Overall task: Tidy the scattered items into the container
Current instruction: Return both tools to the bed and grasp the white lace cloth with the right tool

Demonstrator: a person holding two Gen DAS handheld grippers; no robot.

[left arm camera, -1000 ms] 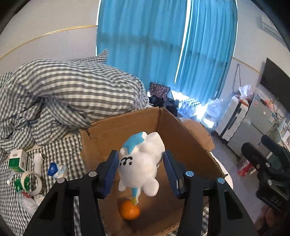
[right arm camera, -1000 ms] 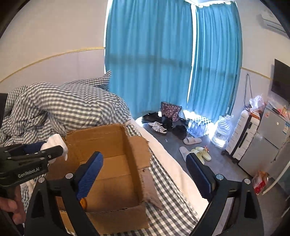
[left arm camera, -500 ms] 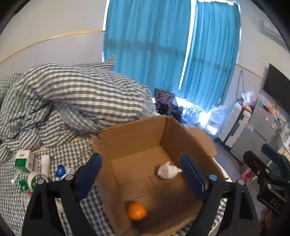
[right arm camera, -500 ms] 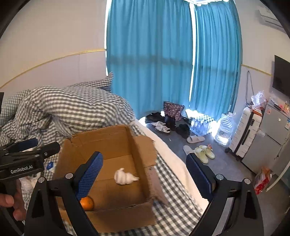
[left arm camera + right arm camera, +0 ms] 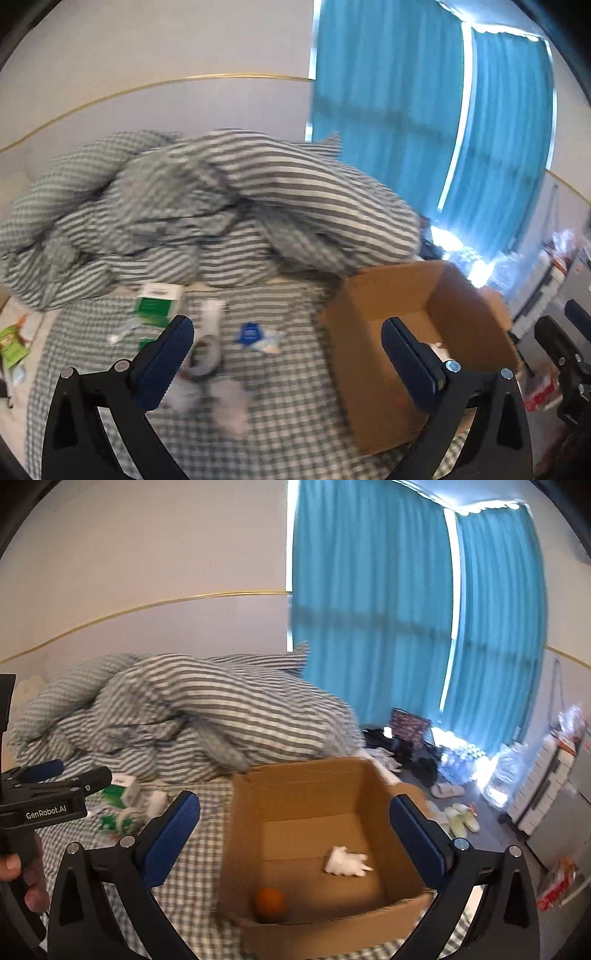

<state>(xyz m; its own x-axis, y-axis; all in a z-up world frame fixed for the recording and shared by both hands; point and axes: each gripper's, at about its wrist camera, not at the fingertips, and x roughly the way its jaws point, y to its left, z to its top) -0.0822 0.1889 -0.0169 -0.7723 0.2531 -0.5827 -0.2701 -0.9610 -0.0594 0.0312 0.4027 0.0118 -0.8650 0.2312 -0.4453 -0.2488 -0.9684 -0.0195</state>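
On the checked bedsheet (image 5: 295, 398) at the left, the loose items wait: a green-and-white carton (image 5: 159, 301), a white bottle (image 5: 211, 319), a roll of tape (image 5: 205, 356) and a small blue-and-white packet (image 5: 255, 336), all near one another and well apart from the box. Above them hangs the left gripper (image 5: 286, 360), its jaws having just been opening to full spread, with nothing between them; a second ago they clasped the white plush toy (image 5: 345, 862), which now lies on the floor of the cardboard box (image 5: 306, 786) near an orange (image 5: 270, 904). Further right, the right gripper (image 5: 295, 834) frames that box, its fingers wide apart and empty after opening a little more. One item is therefore delivered, and the left view has swung from the box towards the clutter, probably for the next pick.
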